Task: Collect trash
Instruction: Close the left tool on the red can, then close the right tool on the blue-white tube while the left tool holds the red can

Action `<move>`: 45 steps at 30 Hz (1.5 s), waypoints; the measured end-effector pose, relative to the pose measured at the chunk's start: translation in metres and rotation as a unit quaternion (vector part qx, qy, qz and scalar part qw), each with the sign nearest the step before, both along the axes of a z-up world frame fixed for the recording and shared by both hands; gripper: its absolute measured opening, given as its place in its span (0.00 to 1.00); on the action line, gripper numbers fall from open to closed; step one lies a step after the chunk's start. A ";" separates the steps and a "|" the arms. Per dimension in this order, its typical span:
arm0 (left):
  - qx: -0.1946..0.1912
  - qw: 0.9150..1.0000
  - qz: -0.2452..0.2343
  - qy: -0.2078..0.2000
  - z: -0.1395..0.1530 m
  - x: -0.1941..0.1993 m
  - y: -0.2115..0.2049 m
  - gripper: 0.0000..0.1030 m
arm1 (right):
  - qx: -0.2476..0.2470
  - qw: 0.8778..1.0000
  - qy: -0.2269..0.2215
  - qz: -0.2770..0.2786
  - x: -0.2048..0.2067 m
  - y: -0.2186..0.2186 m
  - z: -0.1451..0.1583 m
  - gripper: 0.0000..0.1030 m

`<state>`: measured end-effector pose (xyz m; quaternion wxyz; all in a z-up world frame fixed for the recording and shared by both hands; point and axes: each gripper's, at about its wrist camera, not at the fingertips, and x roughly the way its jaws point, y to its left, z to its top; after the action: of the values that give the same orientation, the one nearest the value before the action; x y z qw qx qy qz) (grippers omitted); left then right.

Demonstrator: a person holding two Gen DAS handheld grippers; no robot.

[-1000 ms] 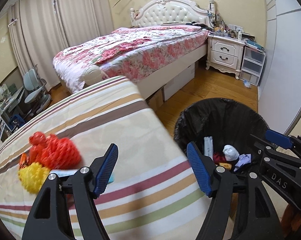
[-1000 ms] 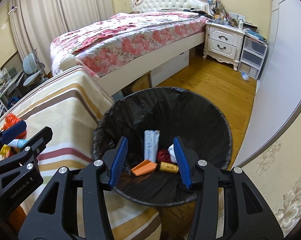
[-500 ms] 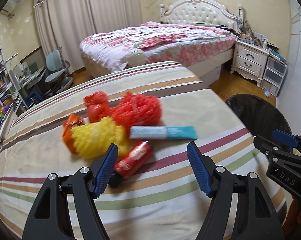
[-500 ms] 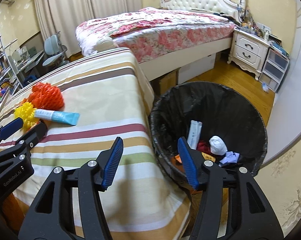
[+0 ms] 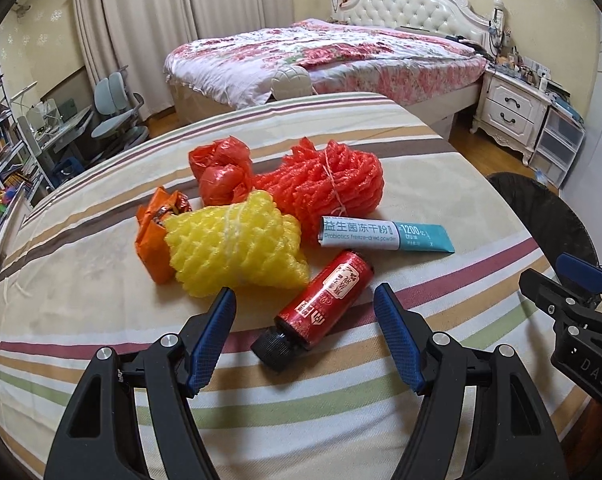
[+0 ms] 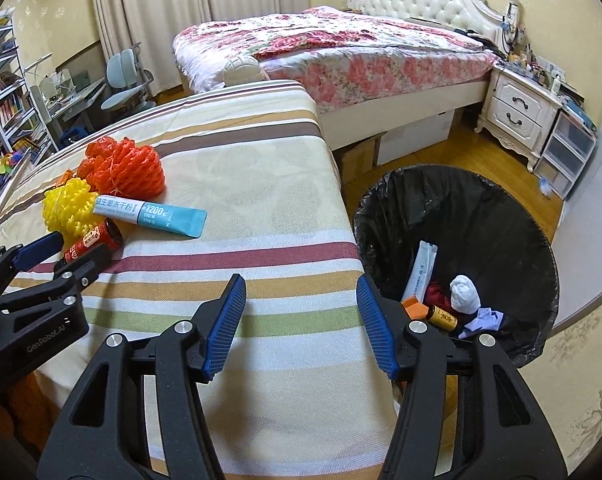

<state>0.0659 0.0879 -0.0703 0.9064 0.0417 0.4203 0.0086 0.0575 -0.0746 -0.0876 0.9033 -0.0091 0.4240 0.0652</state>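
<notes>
Both tools have swung from the bin (image 6: 457,248) to the surface (image 5: 341,412); left tool (image 5: 303,336) gapes empty, straddling the red bottle (image 5: 321,304), right tool (image 6: 301,322), just widened, holds nothing; a round bottle may roll when pinched.

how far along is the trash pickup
Partly done: the bin already holds several pieces. Nothing is in hand; the left gripper and right gripper are both open and empty. Left on the striped table: red bottle, teal sachet, foam nets, orange wrappers.
</notes>
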 end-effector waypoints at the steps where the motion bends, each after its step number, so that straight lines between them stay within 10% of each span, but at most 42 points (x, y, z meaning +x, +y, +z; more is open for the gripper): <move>1: -0.001 1.000 -0.002 0.004 -0.001 0.001 0.000 0.67 | 0.000 1.000 0.000 0.001 0.000 0.000 0.000 0.55; 11: 0.006 1.000 -0.030 0.005 -0.005 -0.006 -0.007 0.26 | 0.005 1.000 0.000 0.006 0.002 0.003 -0.001 0.55; 45: -0.027 1.000 0.012 0.006 -0.003 -0.049 0.045 0.24 | -0.020 0.999 0.020 0.033 0.073 0.056 -0.001 0.57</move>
<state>0.0174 0.1324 -0.0735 0.9046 0.0124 0.4260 0.0078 0.1300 -0.0191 -0.0889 0.8917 -0.0401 0.4424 0.0868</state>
